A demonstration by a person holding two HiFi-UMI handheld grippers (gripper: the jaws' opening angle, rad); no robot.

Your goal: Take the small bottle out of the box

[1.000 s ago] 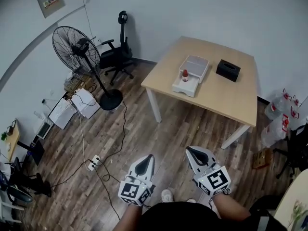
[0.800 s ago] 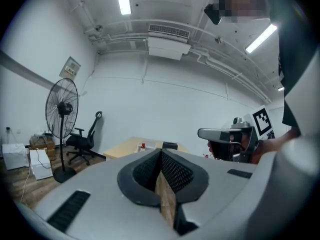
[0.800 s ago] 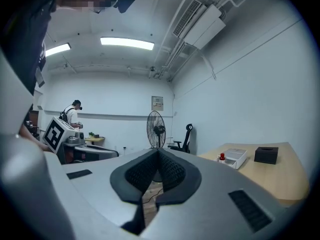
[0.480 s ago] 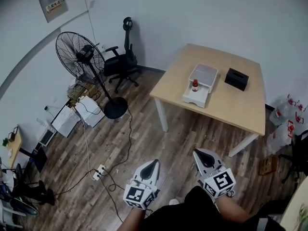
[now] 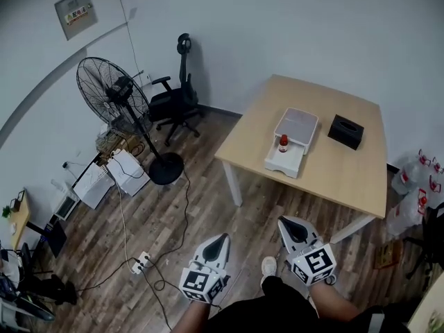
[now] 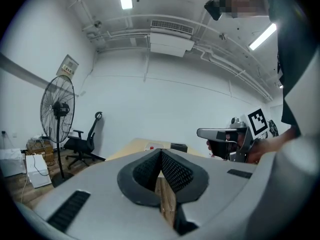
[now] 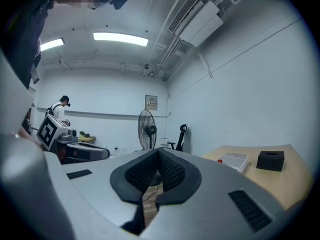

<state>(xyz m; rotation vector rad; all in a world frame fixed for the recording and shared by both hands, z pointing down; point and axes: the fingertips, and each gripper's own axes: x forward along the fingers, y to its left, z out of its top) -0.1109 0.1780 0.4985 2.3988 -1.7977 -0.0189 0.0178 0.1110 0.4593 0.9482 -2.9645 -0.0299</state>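
Observation:
A small brown bottle [image 5: 283, 143] with a red cap stands in the open drawer of a white box [image 5: 295, 139] on a light wooden table [image 5: 326, 172]. The box [image 7: 234, 160] and its red cap [image 7: 219, 160] also show far off in the right gripper view; the left gripper view shows the table [image 6: 131, 146] in the distance. My left gripper [image 5: 220, 239] and right gripper [image 5: 286, 222] are held low over the wooden floor, well short of the table. Both are shut with nothing between their jaws.
A black tissue box [image 5: 346, 131] sits on the table behind the white box. A standing fan [image 5: 113, 99], an office chair [image 5: 173, 99] and cables with a power strip [image 5: 143, 260] lie to the left. Water bottles [image 5: 416, 186] stand right of the table.
The table and the box have shifted right and down in the head view, and both grippers sit a little lower in it. Their jaws stay shut.

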